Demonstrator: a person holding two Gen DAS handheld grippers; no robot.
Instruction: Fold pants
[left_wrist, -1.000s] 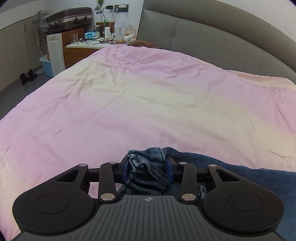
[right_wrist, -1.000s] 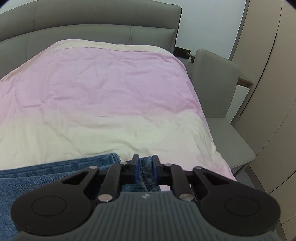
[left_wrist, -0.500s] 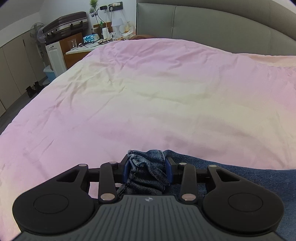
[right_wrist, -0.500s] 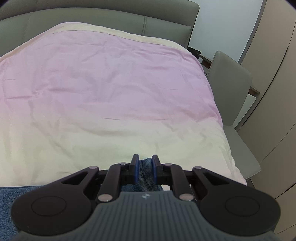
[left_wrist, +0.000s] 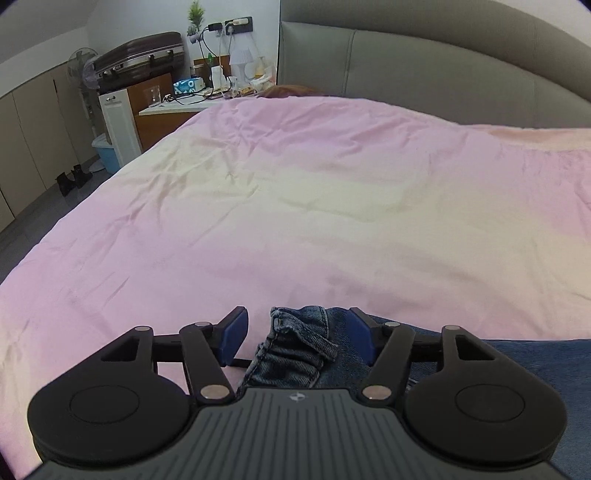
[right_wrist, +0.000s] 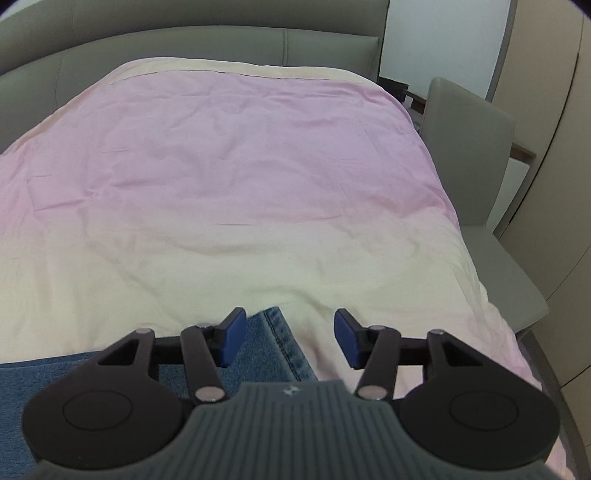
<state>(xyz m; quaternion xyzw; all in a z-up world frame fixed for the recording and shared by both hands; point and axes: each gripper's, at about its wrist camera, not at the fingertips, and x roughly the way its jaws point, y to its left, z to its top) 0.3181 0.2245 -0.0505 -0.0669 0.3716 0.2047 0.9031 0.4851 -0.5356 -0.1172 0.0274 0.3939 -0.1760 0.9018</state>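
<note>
The left gripper (left_wrist: 297, 338) has just been opening and its blue-padded fingers (left_wrist: 233, 336) now stand apart, with a bunched, stitched end of the jeans (left_wrist: 295, 347) lying loose between them; the pad at 9 o'clock is clear of the cloth, while the pad at 3 o'clock sits just beside the denim, and whether it touches cannot be told. The right gripper (right_wrist: 290, 338) has also just been opening, and its fingers (right_wrist: 232, 338) are spread with nothing pressed between them: a hemmed corner of the jeans (right_wrist: 266, 350) lies flat on the duvet under the 9 o'clock finger and reaches partway into the gap, while the 3 o'clock finger hangs over bare bedding. In both wrist views the denim runs along the near edge of the bed, at 6 o'clock of the frame, stretching toward 4 o'clock in the left view and toward 8 o'clock in the right view. The pink and cream duvet (left_wrist: 295, 206) covers the rest of the bed up to the grey padded headboard (left_wrist: 443, 70) at 12 to 2 o'clock. At 10 to 11 o'clock in the left view stands a counter (left_wrist: 173, 107) crowded with a tissue box and cables, beside a white cabinet with a dark suitcase (left_wrist: 142, 59) on top. At 2 o'clock in the right view a grey chair (right_wrist: 469, 147) stands just beside the bed.
</note>
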